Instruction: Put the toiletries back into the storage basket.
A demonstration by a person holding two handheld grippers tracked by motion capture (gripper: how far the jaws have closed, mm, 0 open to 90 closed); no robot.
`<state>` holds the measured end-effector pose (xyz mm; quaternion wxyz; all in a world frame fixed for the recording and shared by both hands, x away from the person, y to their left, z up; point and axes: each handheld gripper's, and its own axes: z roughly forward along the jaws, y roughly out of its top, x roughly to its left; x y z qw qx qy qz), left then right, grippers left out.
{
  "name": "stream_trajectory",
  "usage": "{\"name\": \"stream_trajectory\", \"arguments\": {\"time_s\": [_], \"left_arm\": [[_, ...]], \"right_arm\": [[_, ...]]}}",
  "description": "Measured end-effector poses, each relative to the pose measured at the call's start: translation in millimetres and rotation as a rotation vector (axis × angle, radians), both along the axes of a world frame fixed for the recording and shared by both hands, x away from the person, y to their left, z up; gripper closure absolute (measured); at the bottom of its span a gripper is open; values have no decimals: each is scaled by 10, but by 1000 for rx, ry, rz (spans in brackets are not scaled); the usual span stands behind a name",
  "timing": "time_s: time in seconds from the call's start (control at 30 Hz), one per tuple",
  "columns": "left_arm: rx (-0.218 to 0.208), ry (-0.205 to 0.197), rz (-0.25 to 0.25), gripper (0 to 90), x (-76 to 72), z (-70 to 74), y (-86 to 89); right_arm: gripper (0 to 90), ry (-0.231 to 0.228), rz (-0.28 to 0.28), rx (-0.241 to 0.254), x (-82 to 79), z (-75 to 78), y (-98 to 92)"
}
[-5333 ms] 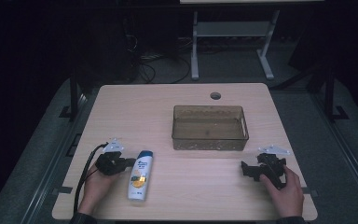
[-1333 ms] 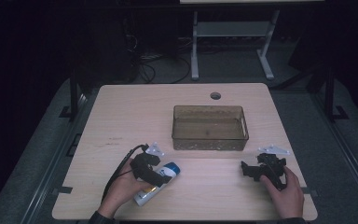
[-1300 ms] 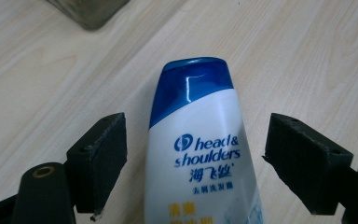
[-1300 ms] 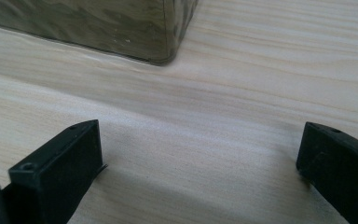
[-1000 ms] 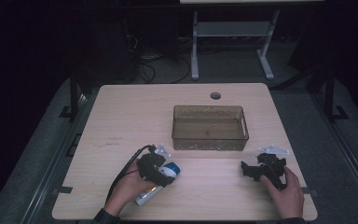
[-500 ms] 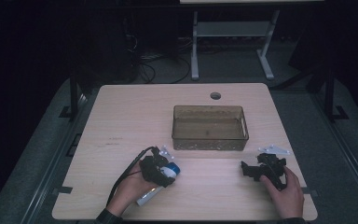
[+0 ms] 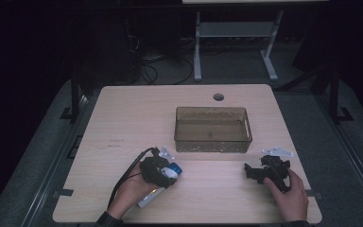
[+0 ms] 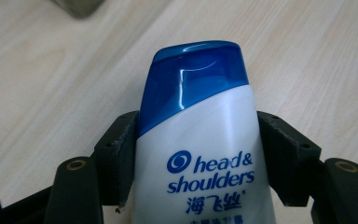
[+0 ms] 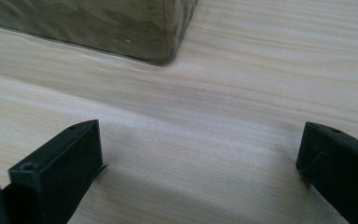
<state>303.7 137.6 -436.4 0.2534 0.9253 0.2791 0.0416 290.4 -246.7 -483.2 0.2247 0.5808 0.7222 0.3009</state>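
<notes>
A white shampoo bottle [image 7: 150, 198] with a blue cap [image 7: 174, 169] lies on the table's near left, cap toward the bin. My left gripper [image 7: 164, 172] is over its upper part. In the left gripper view the bottle [image 8: 200, 140] sits between the jaws of the left gripper [image 8: 198, 128], and both pads press its sides just below the cap. These jaws have just been closing on it. My right gripper [image 7: 251, 172] rests on the table at the near right, held by a hand. Its jaws stand wide apart in the right gripper view [image 9: 200, 140], with bare wood between them.
A brownish translucent bin [image 7: 212, 109] stands at the table's middle, beyond both grippers; its near corner [image 9: 121, 28] is ahead of the right gripper. A cable hole [image 7: 218, 97] lies behind it. The table's edges [image 7: 137, 118] drop to a dark floor.
The left gripper came from the bottle's left side onto it and its jaws closed on the part below the cap. The bottle now lies slanted, cap toward the bin. The right hand has kept still.
</notes>
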Motion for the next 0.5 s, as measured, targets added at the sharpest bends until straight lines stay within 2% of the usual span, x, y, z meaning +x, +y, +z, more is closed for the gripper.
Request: {"name": "stream_trajectory", "arguments": {"time_s": [0.2,0.27,0.5], "left_arm": [[-96,-19,4,340,-10,102,126],[-112,-30,1,340,-17,125,159],[-203,-114,-11,342,-73,230,305]], "right_arm": [[0,0,0,0,0,0,0],[0,0,0,0,0,0,0],[0,0,0,0,0,0,0]]}}
